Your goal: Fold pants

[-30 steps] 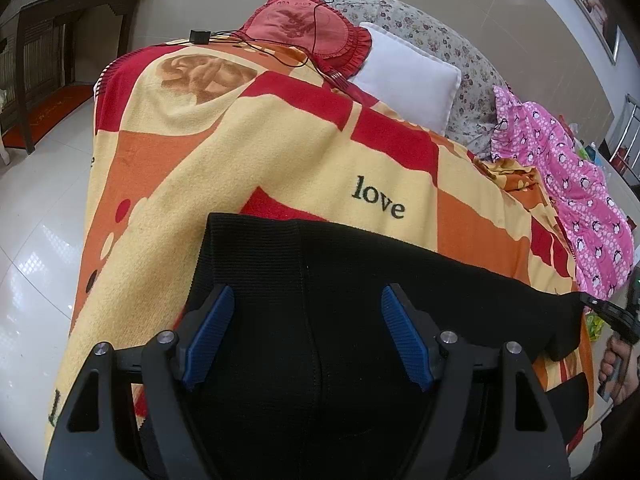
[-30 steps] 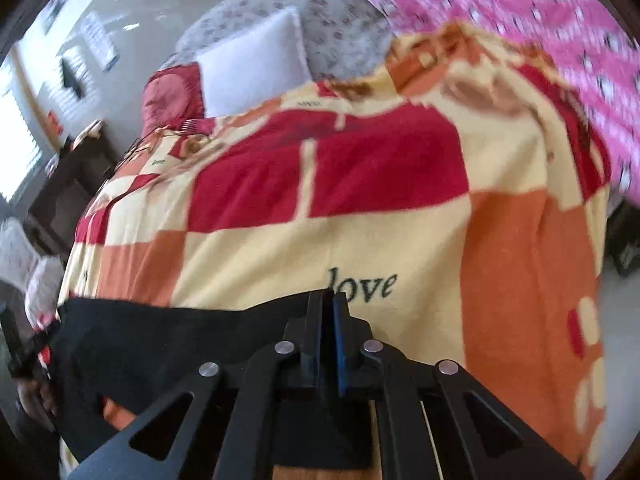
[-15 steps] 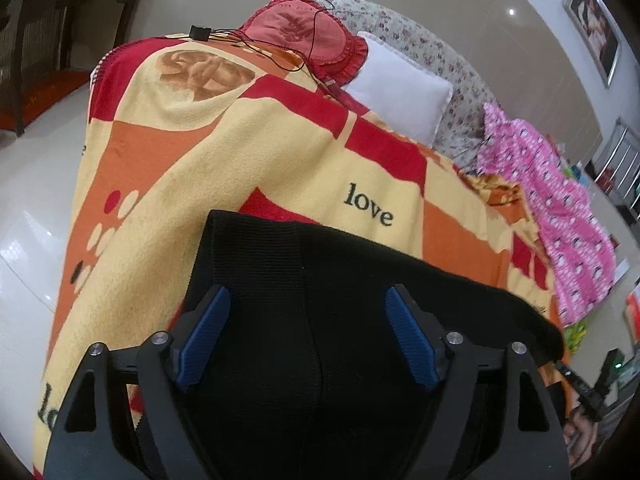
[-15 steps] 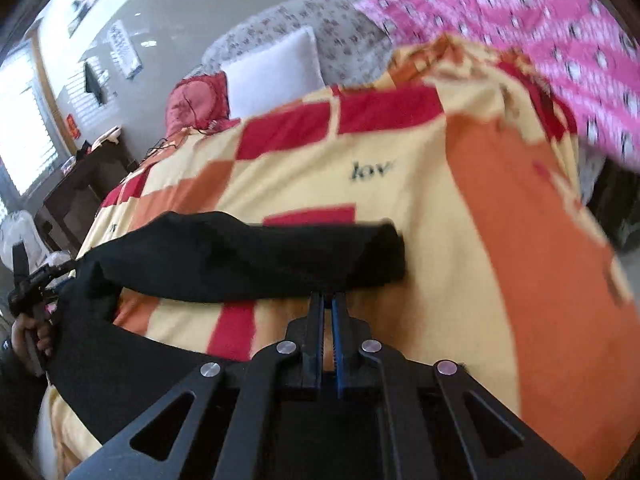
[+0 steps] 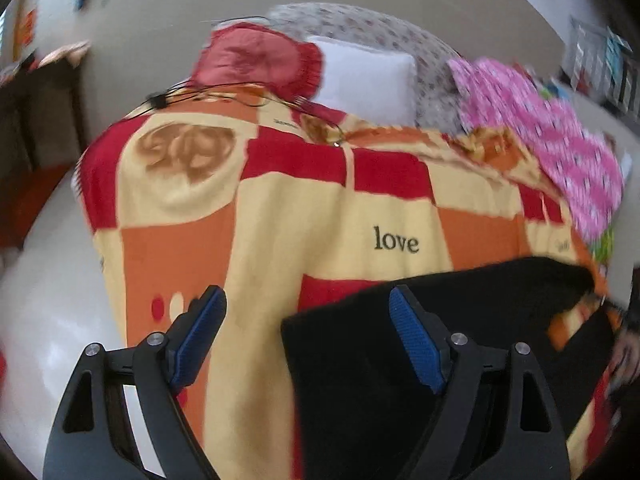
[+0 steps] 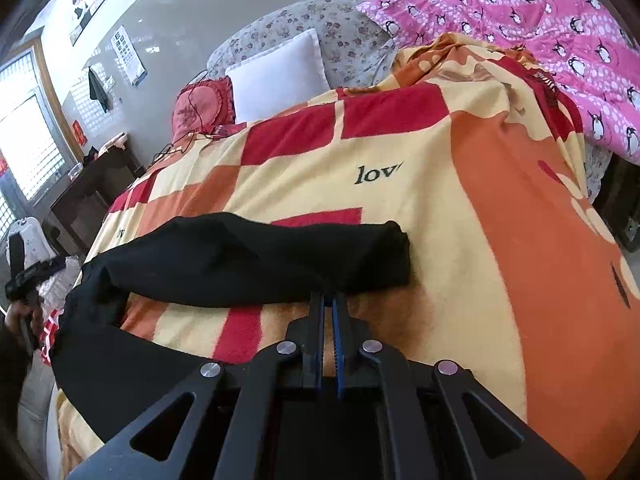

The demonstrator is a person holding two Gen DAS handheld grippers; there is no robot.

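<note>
Clamped tight, my right gripper [image 6: 329, 308] has its blue pads pinched on the near edge of the black pants [image 6: 256, 260] — the cloth it grips is the doubled-over leg end, which lies as a thick roll across the near part of the blanket [image 6: 500, 240]. From that roll the pants run toward the blanket's left edge and curve back down along its near edge, so the garment makes a loose loop with bare blanket showing inside it. My left gripper [image 5: 308, 320] stands wide, jaws apart and nothing between them but blanket; its right finger [image 5: 416, 340] shows in front of the corner of the pants at the near left edge, though blur keeps me from telling whether it touches the cloth. Beyond the pants the word "love" [image 6: 378, 174] is printed on a cream square near the blanket's middle. At the far edge a red cushion [image 6: 200, 104] and a white pillow [image 6: 280, 76] lean against a floral bolster [image 6: 316, 24], and a pink penguin-print quilt [image 6: 560, 40] is heaped along the far right corner.
</note>
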